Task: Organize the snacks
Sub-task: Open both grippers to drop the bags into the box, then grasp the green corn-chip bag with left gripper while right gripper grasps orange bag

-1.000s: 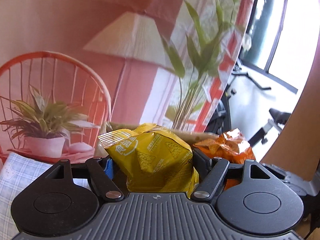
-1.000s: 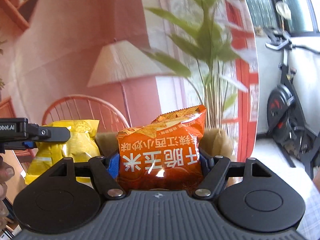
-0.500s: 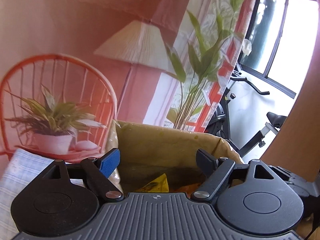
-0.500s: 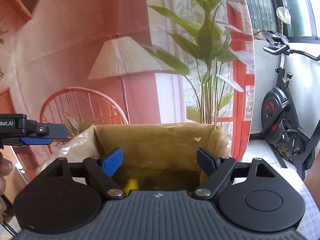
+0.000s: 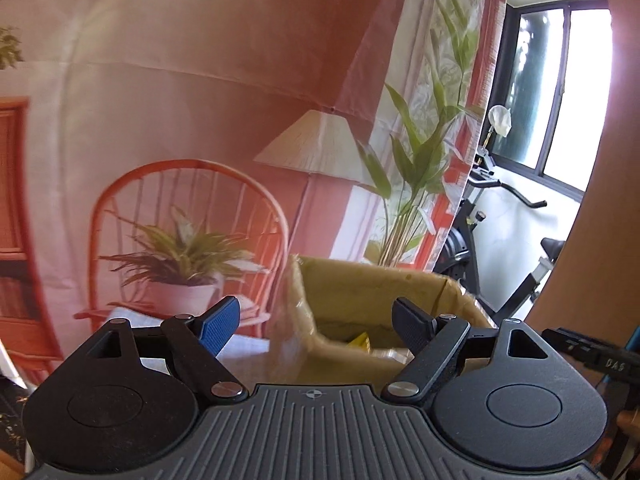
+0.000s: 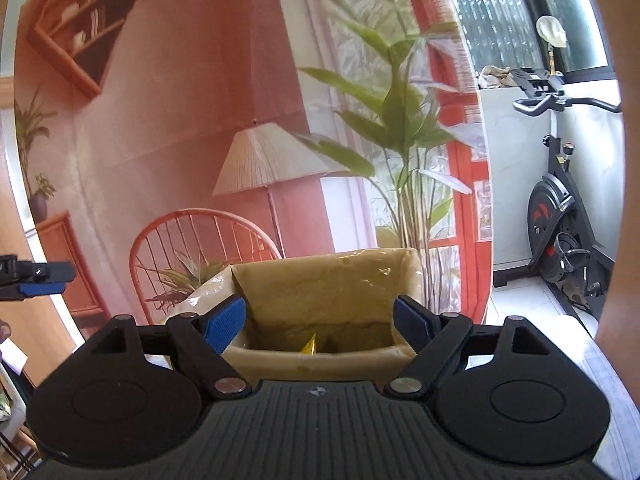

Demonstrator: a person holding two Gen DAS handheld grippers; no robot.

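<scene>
Your left gripper (image 5: 316,322) has its jaws spread wide with nothing between them, one blue pad (image 5: 219,323) and one black, and the jaws have just been opening. Your right gripper (image 6: 319,323) stands the same way, jaws apart and empty, having just been opening as well. Past both sets of fingers sits the open cardboard box (image 6: 320,288), lined with glossy tape along its rim, at the far edge of the table on a pale checked cloth (image 5: 244,345). Deep inside it you can see only a corner of the yellow snack bag (image 6: 309,347), which also peeks out in the left view (image 5: 360,339); no print on it can be read. At the right edge of the left view the other gripper's body shows small letters that look like "DAS". Behind the box hangs a printed backdrop (image 5: 200,120) with a lamp, a chair and plants, and an exercise bike (image 6: 560,240) stands to the right.
</scene>
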